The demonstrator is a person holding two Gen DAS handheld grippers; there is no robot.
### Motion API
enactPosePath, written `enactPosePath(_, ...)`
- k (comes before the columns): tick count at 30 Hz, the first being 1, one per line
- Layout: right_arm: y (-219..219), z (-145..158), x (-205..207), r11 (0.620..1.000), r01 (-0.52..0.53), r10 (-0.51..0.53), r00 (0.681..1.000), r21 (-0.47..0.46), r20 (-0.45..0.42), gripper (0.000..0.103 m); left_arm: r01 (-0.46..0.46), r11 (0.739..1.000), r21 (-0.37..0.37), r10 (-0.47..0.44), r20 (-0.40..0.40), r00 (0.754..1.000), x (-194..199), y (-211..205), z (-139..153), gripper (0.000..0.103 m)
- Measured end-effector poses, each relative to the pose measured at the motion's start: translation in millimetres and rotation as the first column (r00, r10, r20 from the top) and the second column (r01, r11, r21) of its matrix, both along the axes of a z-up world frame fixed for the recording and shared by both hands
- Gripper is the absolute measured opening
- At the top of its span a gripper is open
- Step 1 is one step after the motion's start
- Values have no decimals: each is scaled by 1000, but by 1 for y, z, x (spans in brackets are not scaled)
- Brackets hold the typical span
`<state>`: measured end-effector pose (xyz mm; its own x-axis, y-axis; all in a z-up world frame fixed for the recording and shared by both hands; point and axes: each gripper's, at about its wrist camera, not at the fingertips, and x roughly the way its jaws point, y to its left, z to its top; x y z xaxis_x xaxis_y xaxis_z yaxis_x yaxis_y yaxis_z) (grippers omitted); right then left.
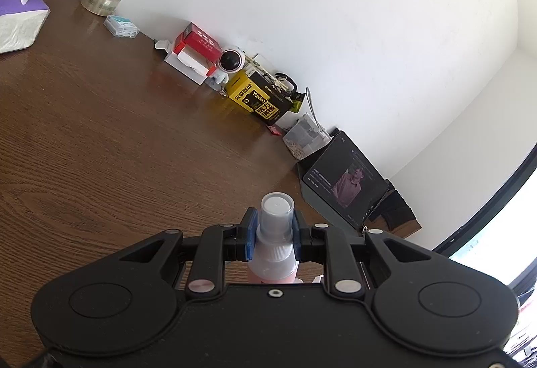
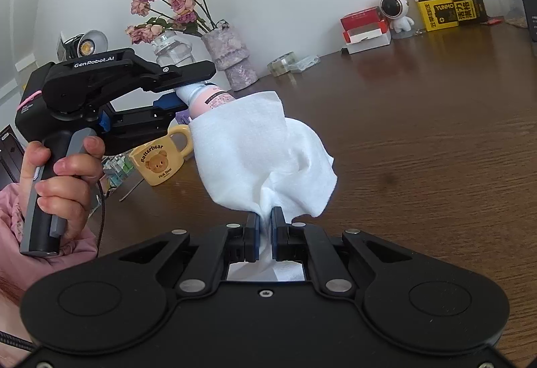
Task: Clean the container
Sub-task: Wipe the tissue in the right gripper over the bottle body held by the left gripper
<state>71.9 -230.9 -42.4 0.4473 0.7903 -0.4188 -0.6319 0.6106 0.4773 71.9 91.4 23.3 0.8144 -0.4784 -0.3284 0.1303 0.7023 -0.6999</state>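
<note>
White cloth (image 2: 265, 150), bunched and draped over the lower end of a pink spray bottle (image 2: 209, 98), told us which step we were in: the wiping of the container itself, with the bottle held up in the air over the desk (image 2: 419, 133) rather than resting on it. Our left tongs (image 1: 272, 230) were closed on the bottle just below its clear cap (image 1: 277, 208), the blue pads (image 1: 250, 230) pressed against either side of the neck, so the bottle pointed forward along the fingers. Our right tongs (image 2: 265, 227) were pinched nearly shut on a gathered tail of the cloth, with only the thickness of the fabric between the pads, and the rest of the cloth wrapped loosely around the bottle's body. A hand (image 2: 62, 173) gripped the handle of the left tool, seen from the right wrist view. We judged the cleaning to be under way but not finished, since the labelled upper part of the bottle showed bare above the cloth. The next move, as we saw it, called for drawing or twisting the cloth along the body while the left tongs kept the neck firm, taking care that the loose cloth did not slip off. A yellow mug (image 2: 161, 160) stood on the desk below the bottle, near enough to be knocked.
</note>
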Motion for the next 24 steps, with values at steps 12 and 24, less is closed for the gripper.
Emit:
enactPosePath(12,-7,-6,4,999,39,-39,999,-6,-15,6,4,1000,-2,-4,0,1000,0,0,0,21)
enactPosePath(24,-12,-7,13,997,61,-60,998,39,-36,6,27,1000,-8,-26,10,1000,-3,-1,0,21)
